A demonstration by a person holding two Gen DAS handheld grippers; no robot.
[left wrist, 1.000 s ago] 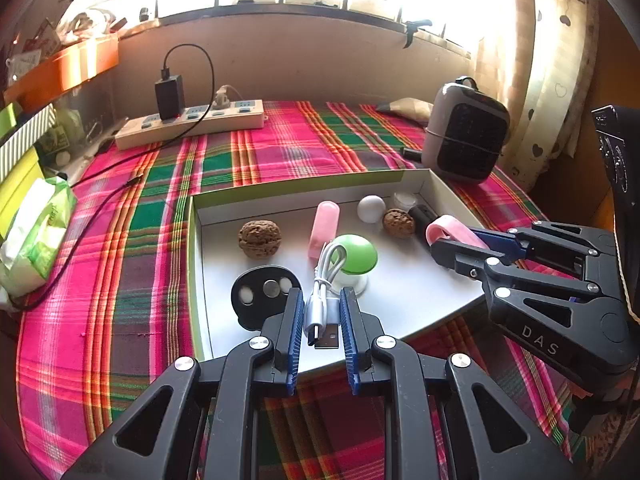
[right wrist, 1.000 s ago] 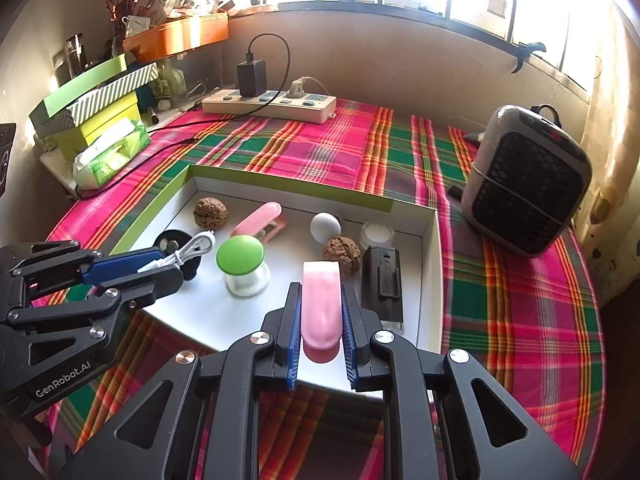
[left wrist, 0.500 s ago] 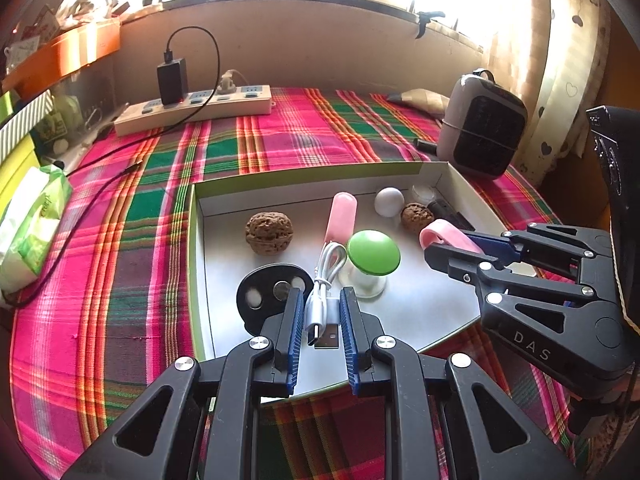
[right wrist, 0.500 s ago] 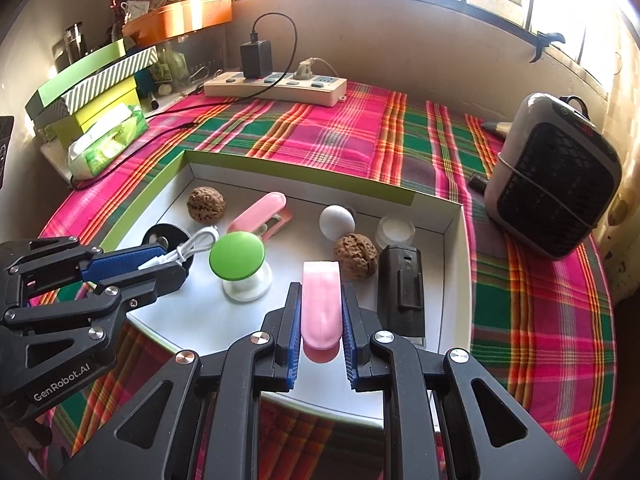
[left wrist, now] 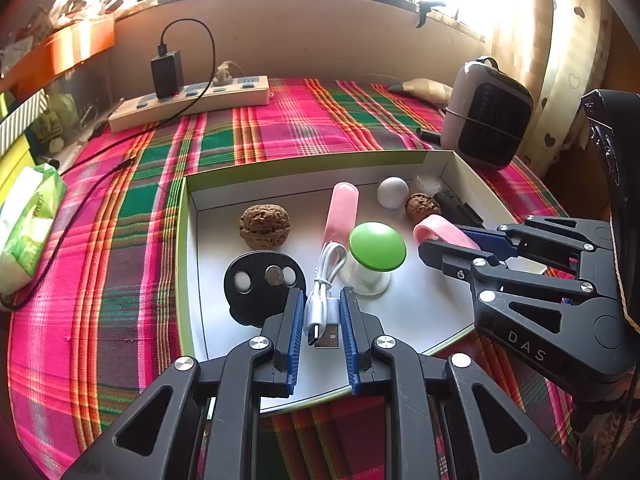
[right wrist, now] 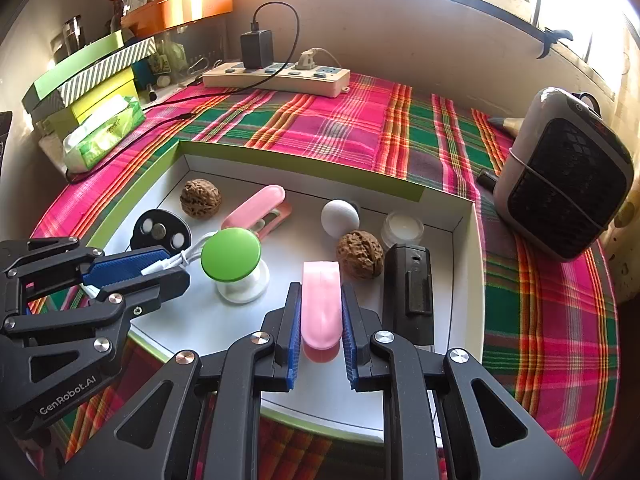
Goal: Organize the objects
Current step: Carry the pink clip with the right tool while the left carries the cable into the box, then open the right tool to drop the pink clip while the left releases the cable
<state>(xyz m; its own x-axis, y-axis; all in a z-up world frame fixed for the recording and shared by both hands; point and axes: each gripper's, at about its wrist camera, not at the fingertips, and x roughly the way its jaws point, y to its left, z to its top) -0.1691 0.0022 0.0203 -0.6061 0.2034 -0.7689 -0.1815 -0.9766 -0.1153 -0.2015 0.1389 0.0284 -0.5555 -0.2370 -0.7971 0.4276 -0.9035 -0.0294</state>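
Left gripper (left wrist: 320, 312): jaws narrow, clamped on a bundled white USB cable (left wrist: 325, 280); its plug end shows between the blue pads.
Left gripper writing: "GenRobot.AI" in white on the black body, read from the right wrist view.
Right gripper (right wrist: 320, 312): jaws narrow, clamped on a pink clip-like piece (right wrist: 321, 304).
Right gripper writing: "DAS" in white on its side, read from the left wrist view.
Tray (right wrist: 464, 240): white box with green rim, under both jaws, on the plaid-covered worktop (right wrist: 340, 128).
Ahead of the left jaws: green-topped white stand (left wrist: 376, 248), walnut (left wrist: 264, 226), black disc (left wrist: 260, 280) beside the left pad.
Ahead of the right jaws: second walnut (right wrist: 360, 254), white ball (right wrist: 340, 218), black device (right wrist: 408, 288) just to the right.
Tissue pack (left wrist: 28, 220): green print, too blurred to read.
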